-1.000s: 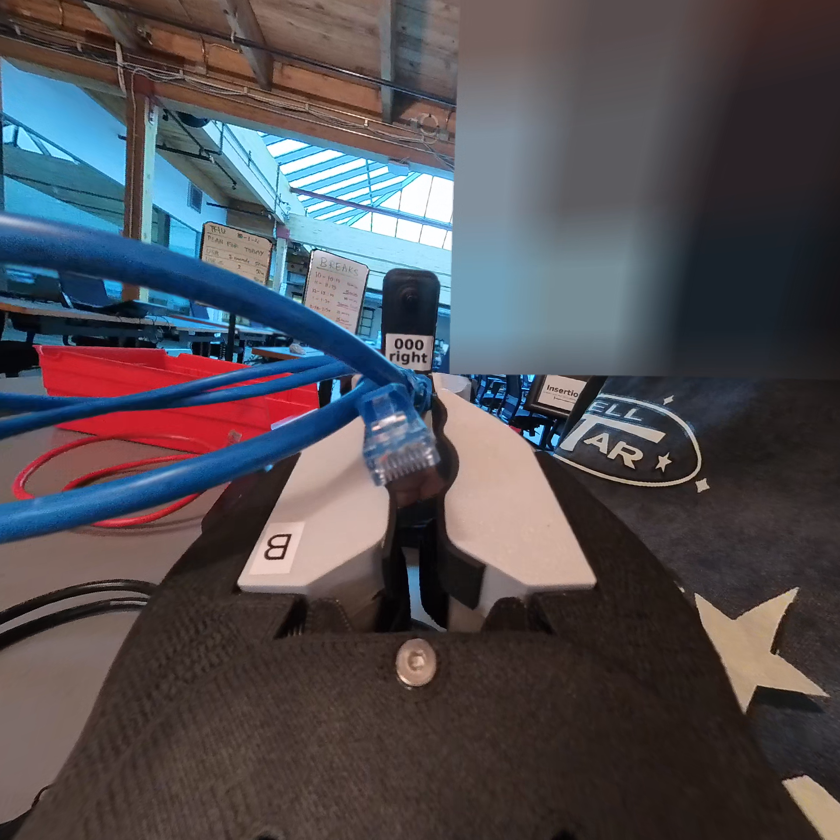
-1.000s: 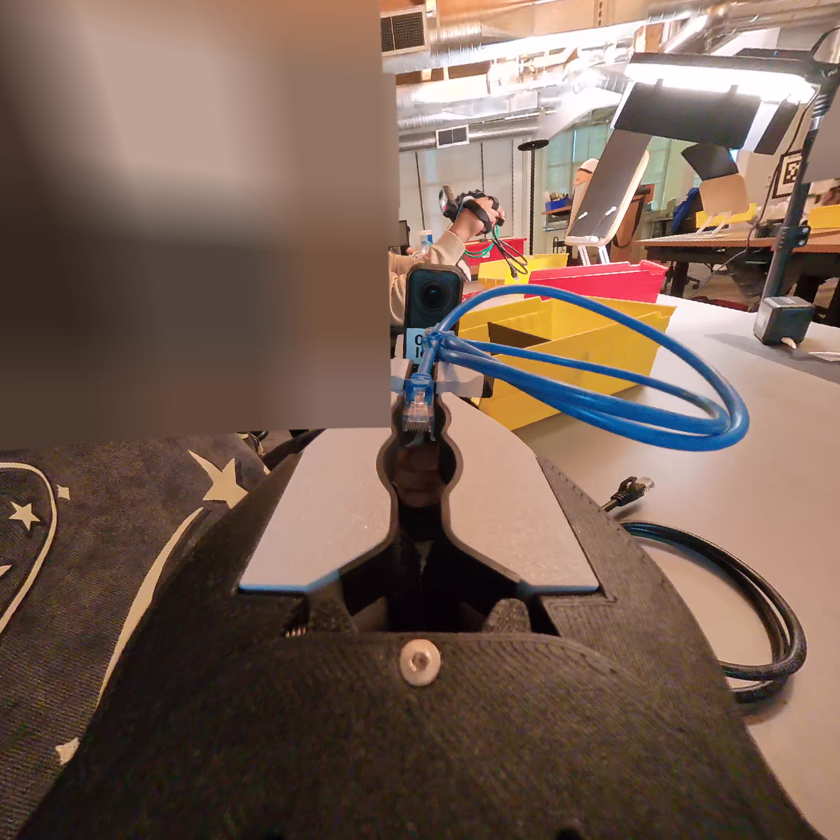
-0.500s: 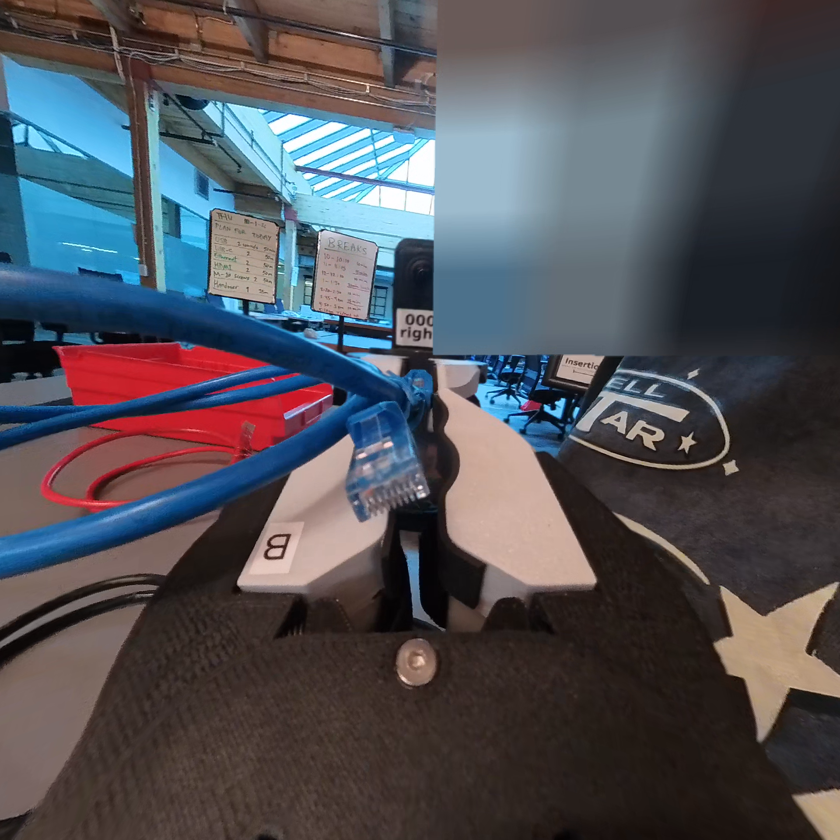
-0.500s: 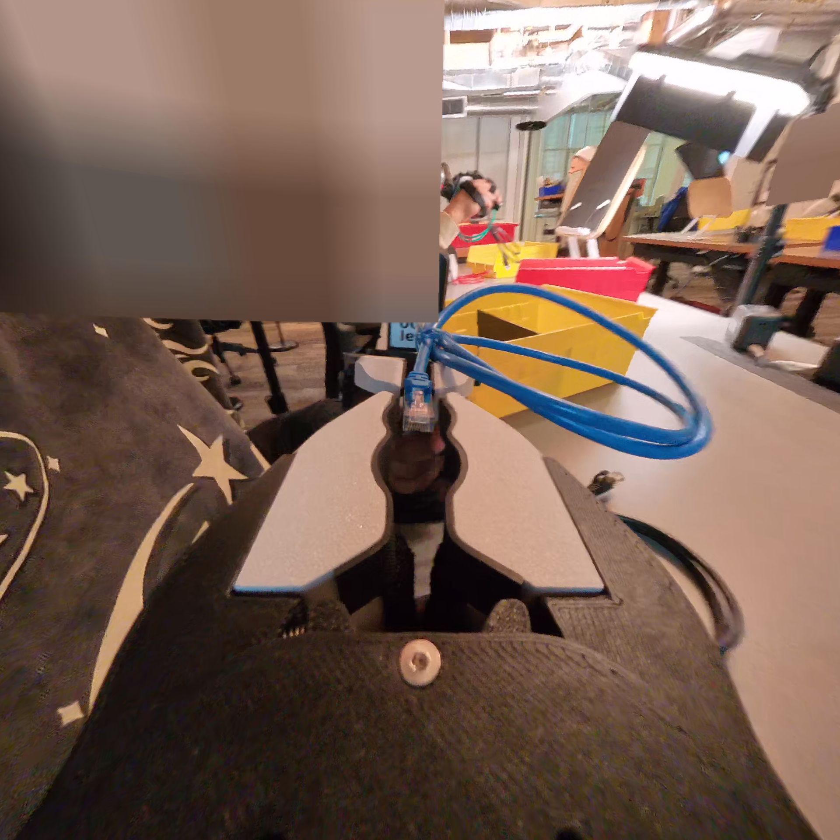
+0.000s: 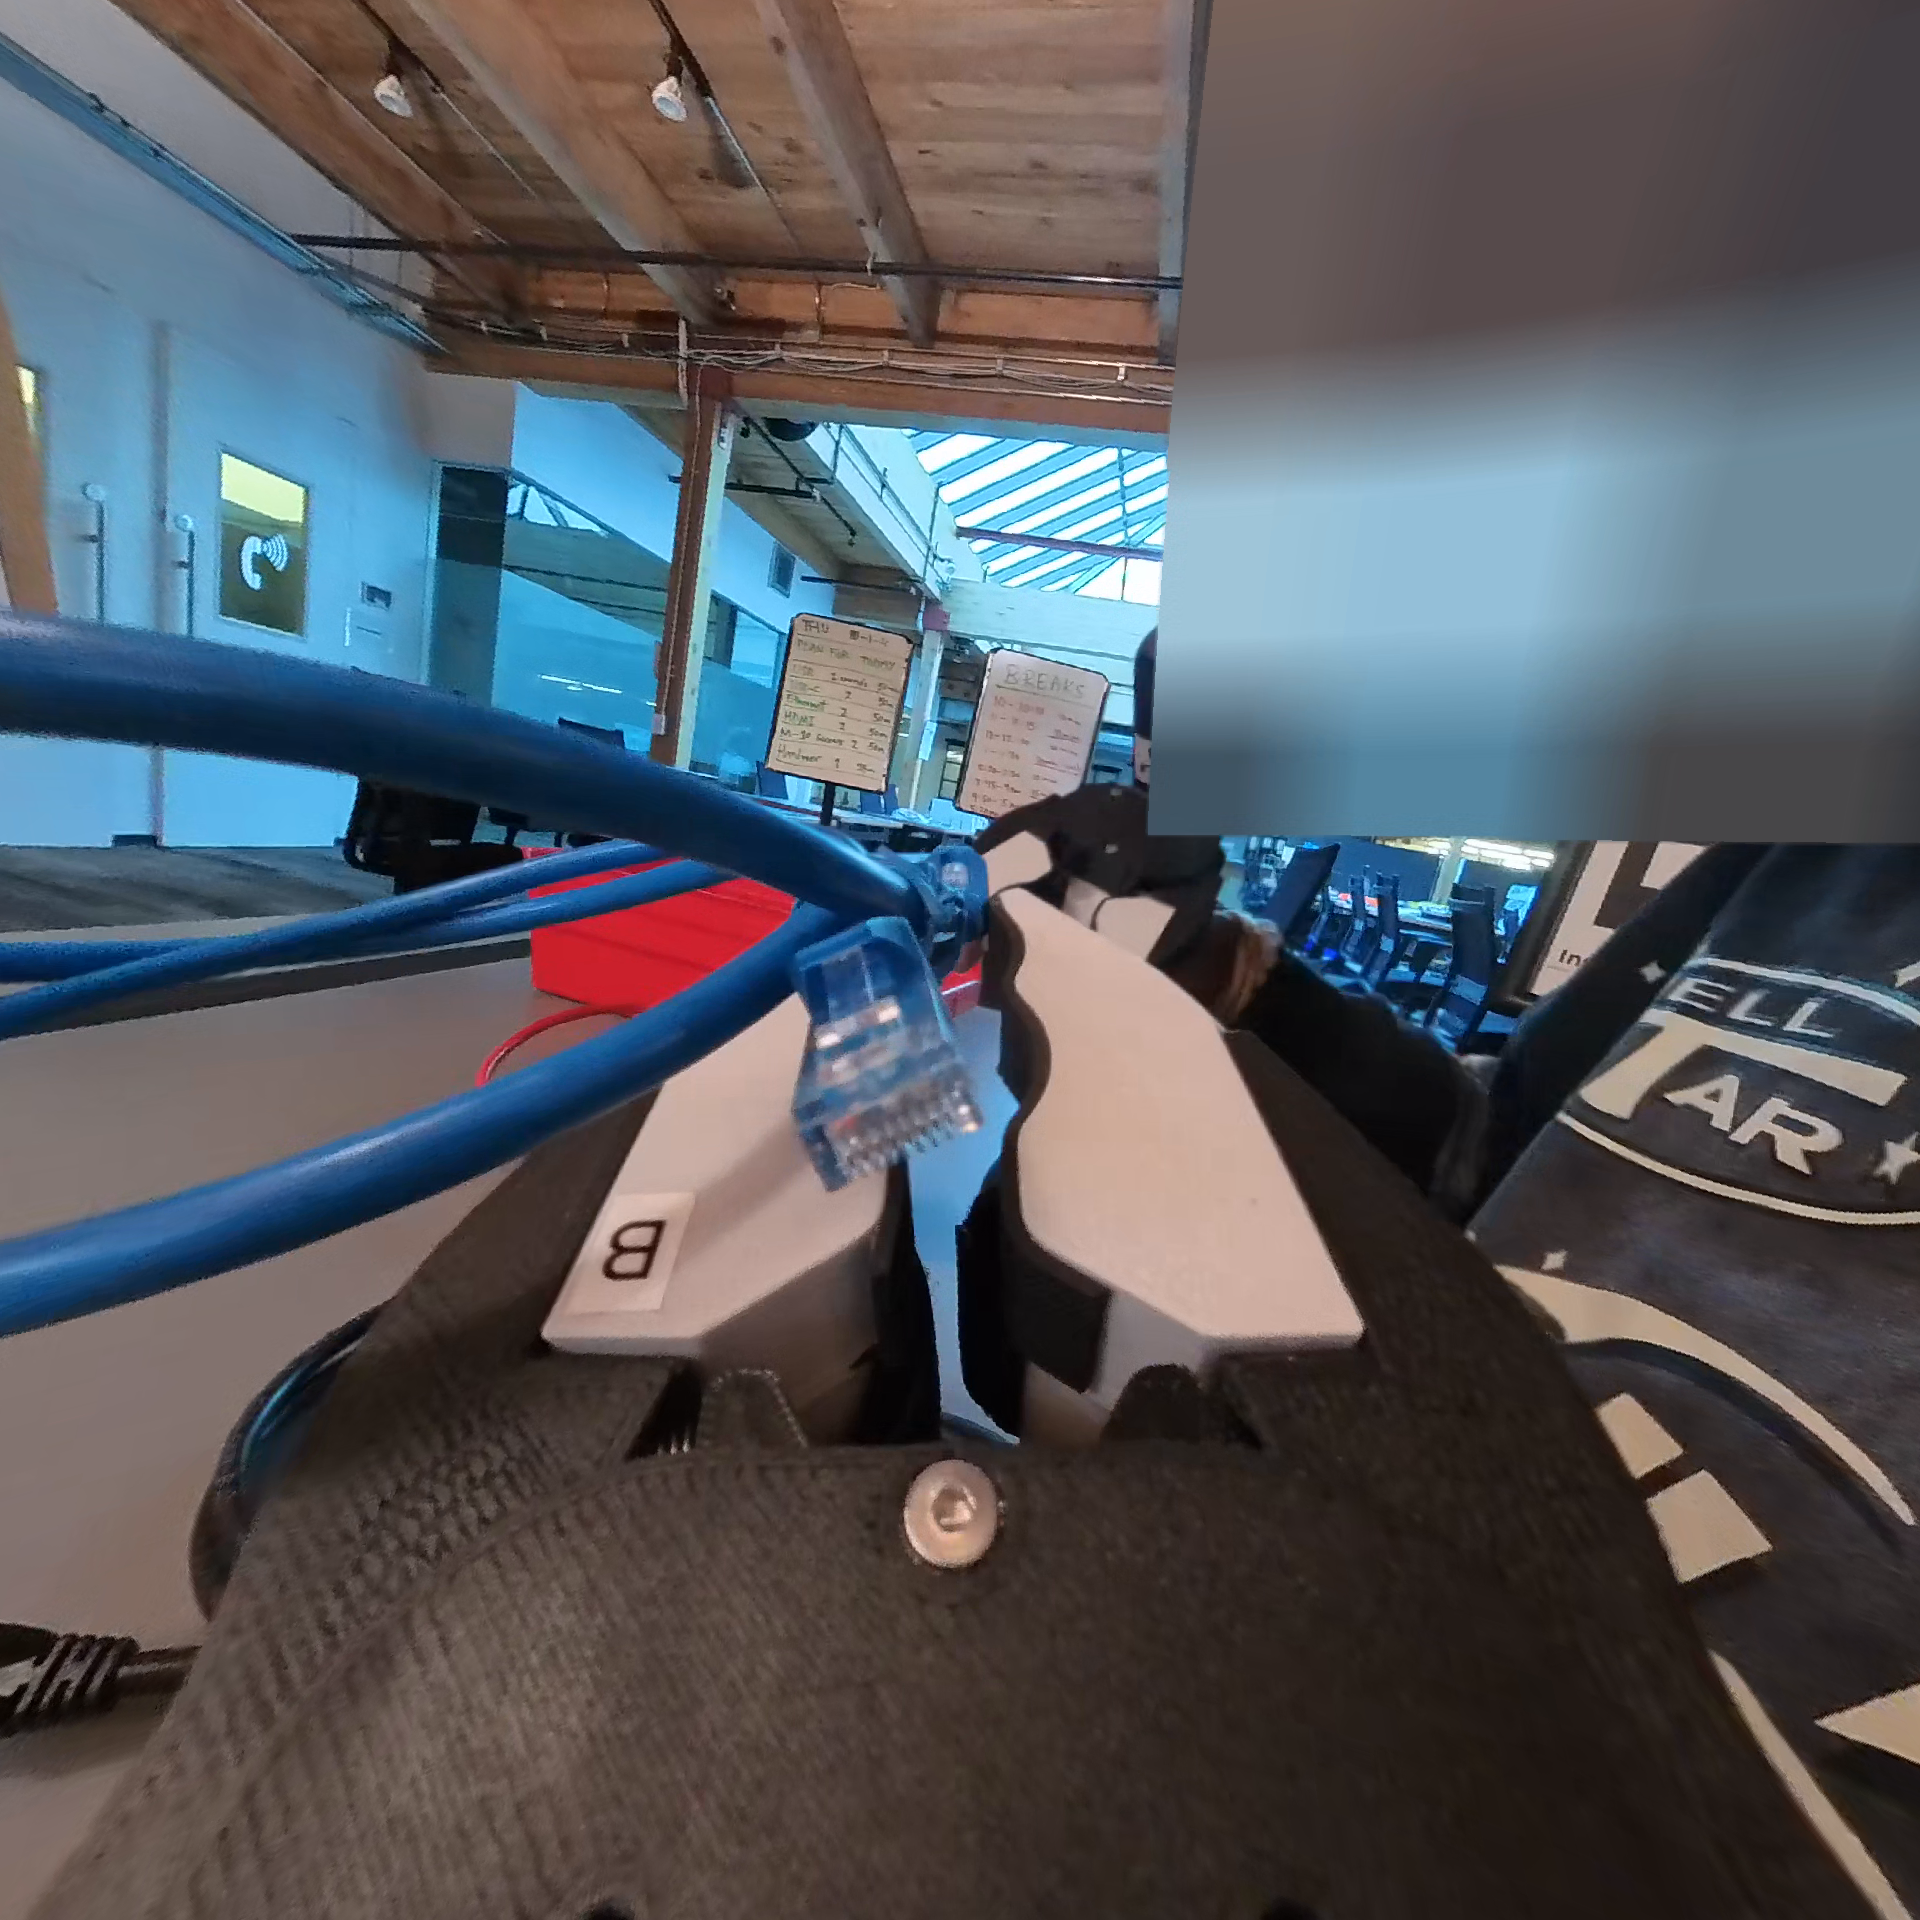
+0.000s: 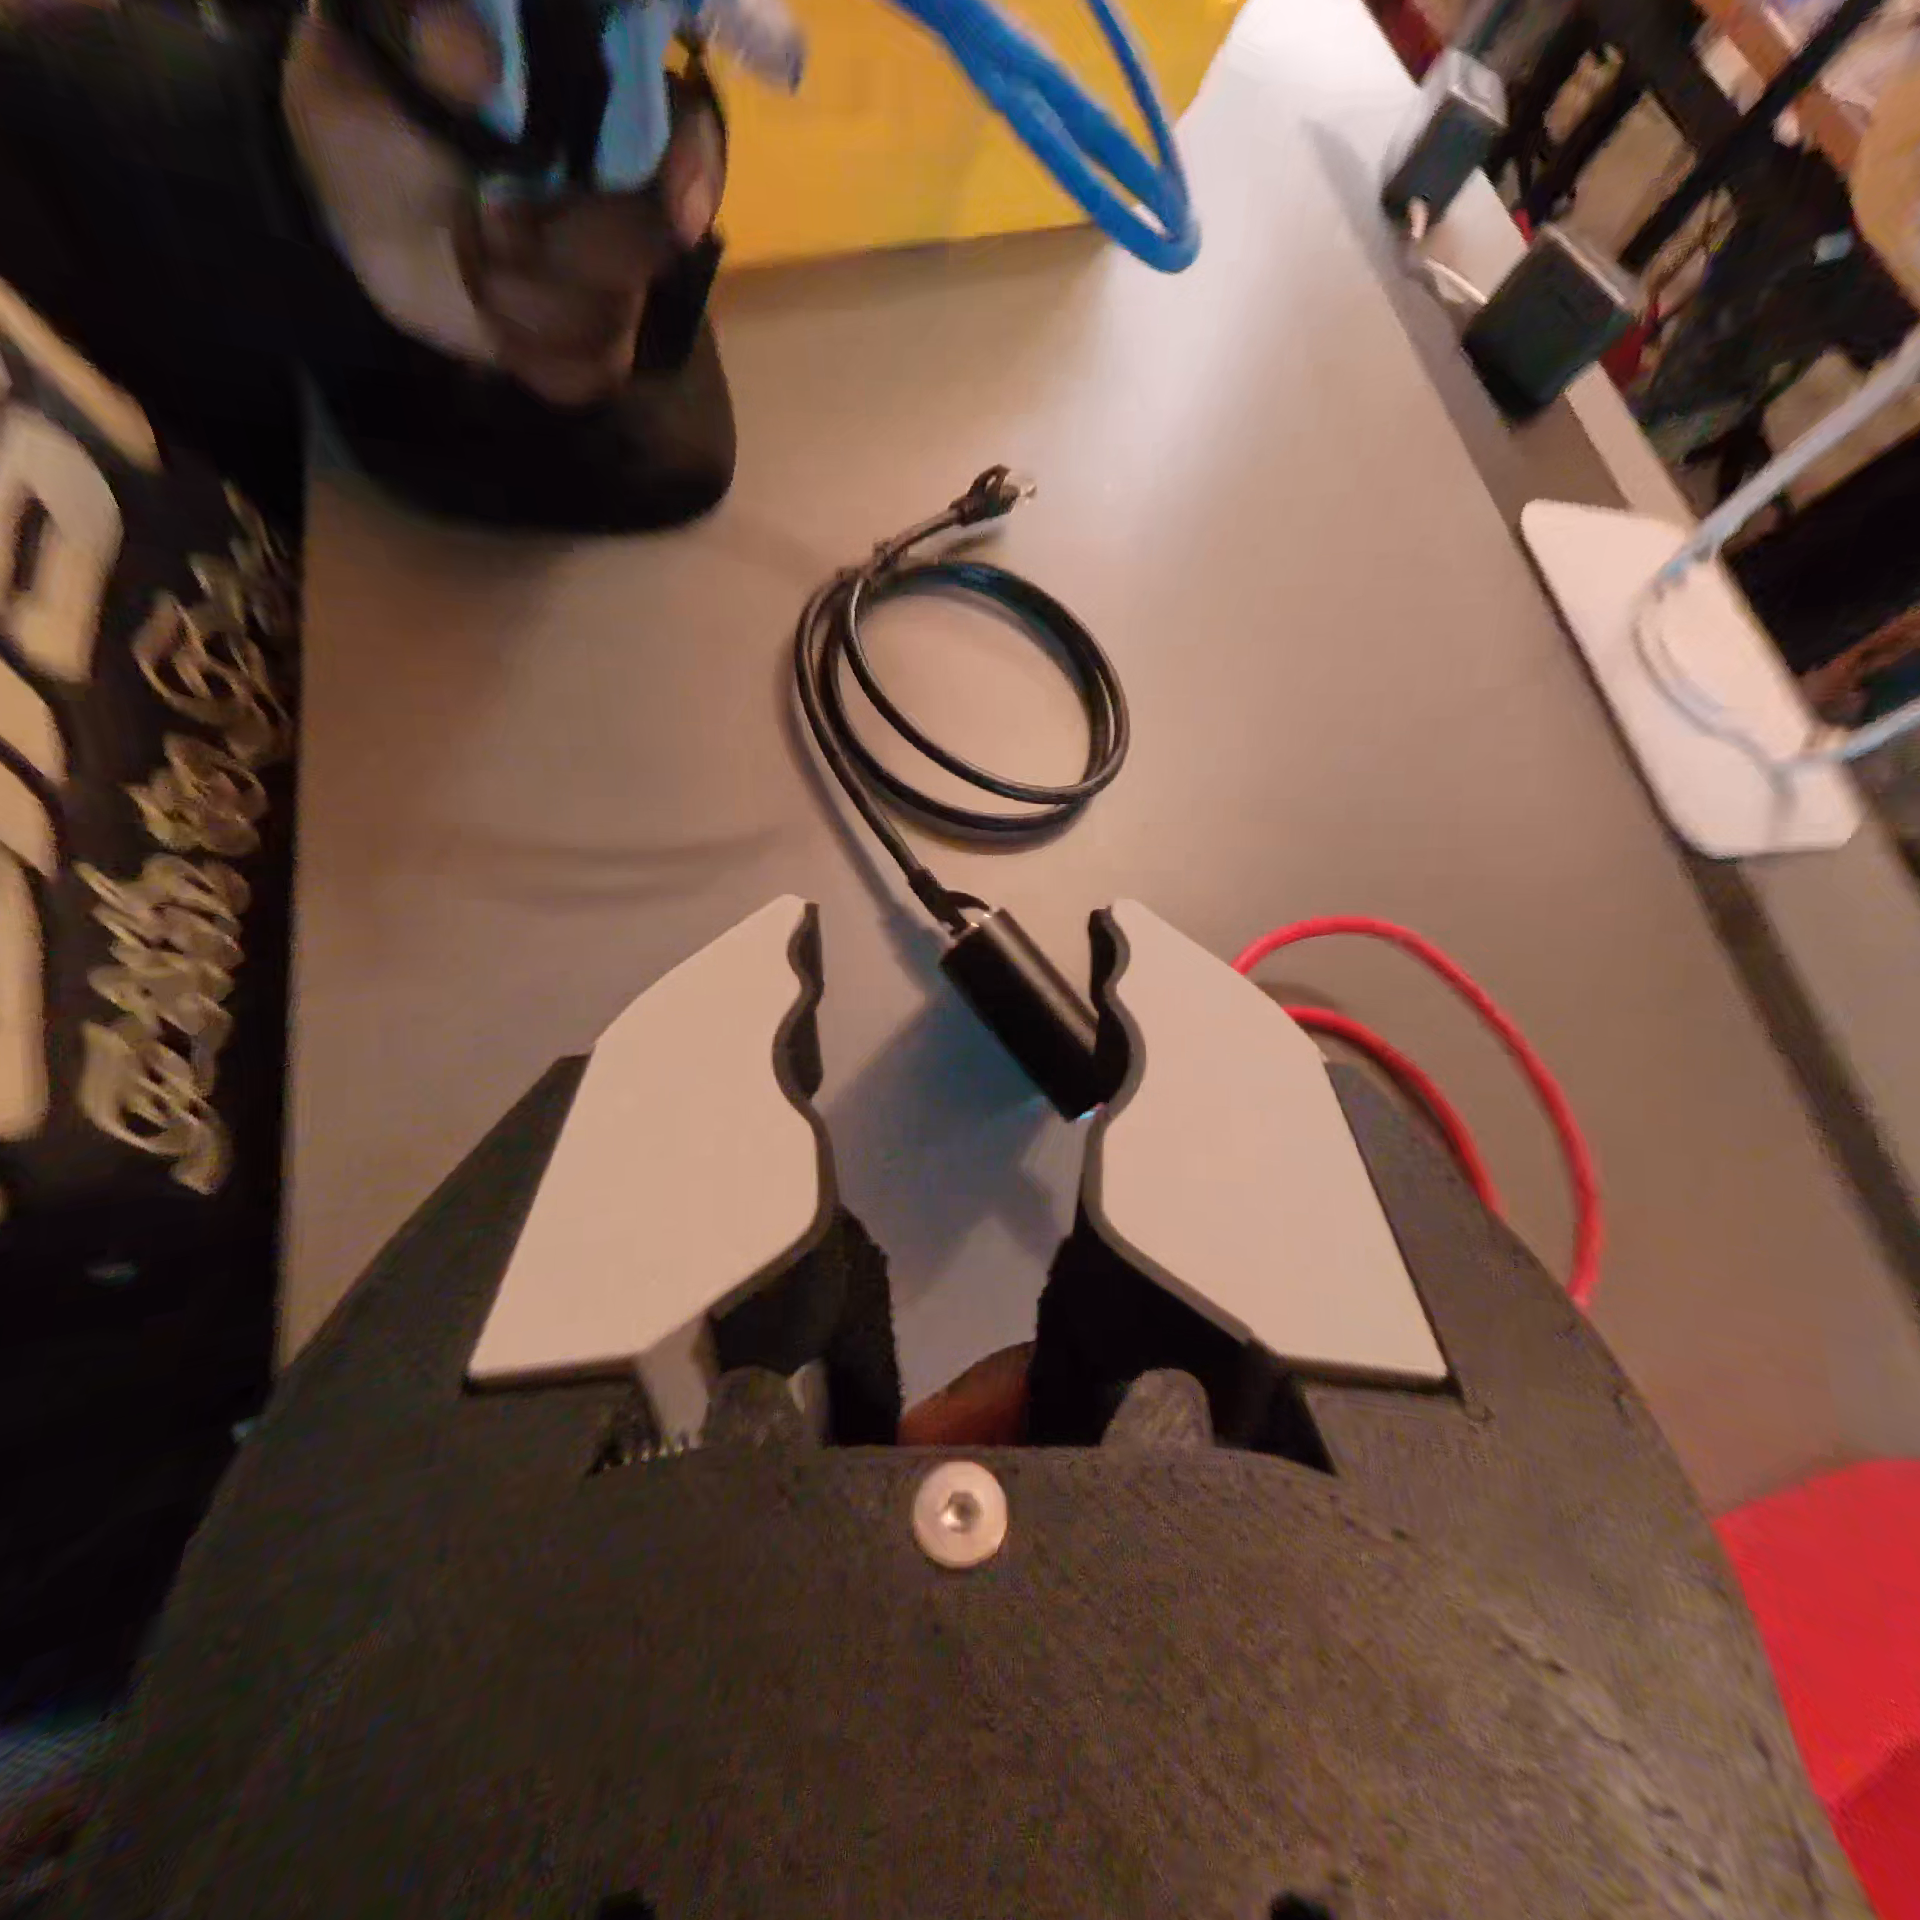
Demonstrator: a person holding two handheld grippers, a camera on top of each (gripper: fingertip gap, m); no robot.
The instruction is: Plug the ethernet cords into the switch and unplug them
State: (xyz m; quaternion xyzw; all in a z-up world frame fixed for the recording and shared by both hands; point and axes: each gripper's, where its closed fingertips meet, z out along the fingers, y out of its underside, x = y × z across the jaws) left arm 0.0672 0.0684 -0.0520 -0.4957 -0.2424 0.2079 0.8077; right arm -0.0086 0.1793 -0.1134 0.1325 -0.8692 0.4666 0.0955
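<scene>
Two tongs, grey wavy-edged plates on black textured bodies. Left tongs pinched together on bundled blue ethernet cord at tips; clear ridged plug dangles beside them, loops arcing left above tabletop. Right tongs spread apart, empty, above smooth grey tabletop. Coiled black cord lies just beyond; its cylindrical end sits between plates. Thin red wire curls right. Switch not visible.

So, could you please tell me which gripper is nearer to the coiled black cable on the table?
Right. The right gripper hangs open just above the black cable, one end between its jaws. The left gripper is farther back, shut on the blue cable.
</scene>
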